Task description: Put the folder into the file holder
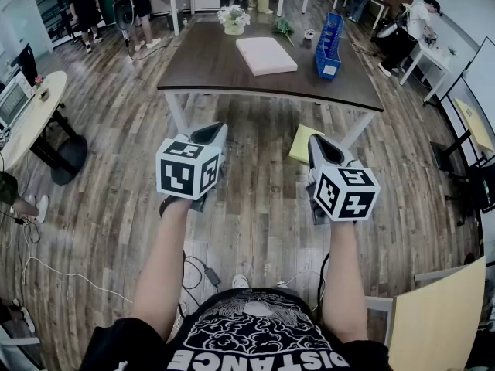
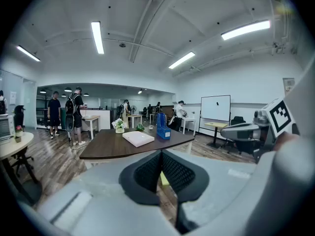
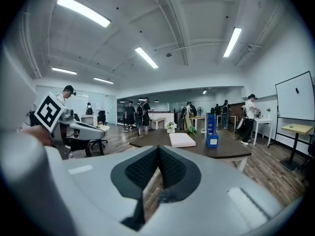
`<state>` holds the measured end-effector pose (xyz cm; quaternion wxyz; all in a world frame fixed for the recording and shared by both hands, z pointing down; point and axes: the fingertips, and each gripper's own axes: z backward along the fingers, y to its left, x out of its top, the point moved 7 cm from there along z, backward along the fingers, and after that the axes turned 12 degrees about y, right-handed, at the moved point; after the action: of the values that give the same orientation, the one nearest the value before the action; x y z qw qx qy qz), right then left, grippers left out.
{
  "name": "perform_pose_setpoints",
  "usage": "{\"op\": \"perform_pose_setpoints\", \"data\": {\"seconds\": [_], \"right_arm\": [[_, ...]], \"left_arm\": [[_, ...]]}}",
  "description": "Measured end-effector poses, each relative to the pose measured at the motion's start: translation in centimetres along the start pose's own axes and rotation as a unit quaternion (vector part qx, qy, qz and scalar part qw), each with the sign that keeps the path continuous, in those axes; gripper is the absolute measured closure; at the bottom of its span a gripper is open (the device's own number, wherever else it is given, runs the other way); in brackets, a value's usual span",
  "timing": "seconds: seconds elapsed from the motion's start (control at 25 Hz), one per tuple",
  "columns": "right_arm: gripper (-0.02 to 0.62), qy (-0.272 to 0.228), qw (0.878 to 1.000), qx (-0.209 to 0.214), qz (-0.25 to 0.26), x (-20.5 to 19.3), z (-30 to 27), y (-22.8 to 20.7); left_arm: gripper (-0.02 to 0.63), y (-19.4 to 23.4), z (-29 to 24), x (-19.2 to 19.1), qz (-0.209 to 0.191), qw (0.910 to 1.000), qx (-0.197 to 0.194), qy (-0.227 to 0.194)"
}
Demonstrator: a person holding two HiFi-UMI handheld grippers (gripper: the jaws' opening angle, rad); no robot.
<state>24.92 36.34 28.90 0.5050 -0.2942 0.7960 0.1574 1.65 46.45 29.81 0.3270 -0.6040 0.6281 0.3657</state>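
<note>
Since nothing is yet grasped, the task is judged unstarted: on the dark brown rectangular table at twelve o'clock the flat white folder is laid, the blue plastic file holder at its three o'clock; left gripper and right gripper are held clenched, empty.

Yellow thing on floor near counter: its right edge hidden behind your right claw, so can't tell what it is; file holder contents too small to make out; small items near plant too small to name; people at far end partly cut off by top edge; your shirt print cut off at bottom edge.
</note>
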Motion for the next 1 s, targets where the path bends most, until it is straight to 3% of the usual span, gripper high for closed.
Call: {"op": "perform_pose_setpoints", "data": {"seconds": [0.76,1.0], "right_arm": [[0.572,0.003,1.0,-0.002,-0.015,-0.7,-1.7,-1.3],[0.541,0.005,1.0,0.004,-0.01,-0.4,-3.1,-2.3]], "left_arm": [[0.587,0.7,-2.0,0.2,0.004,0.9999,0.01,0.004],[0.535,0.9,-3.6,0.8,0.011,0.9998,0.014,0.005]]}}
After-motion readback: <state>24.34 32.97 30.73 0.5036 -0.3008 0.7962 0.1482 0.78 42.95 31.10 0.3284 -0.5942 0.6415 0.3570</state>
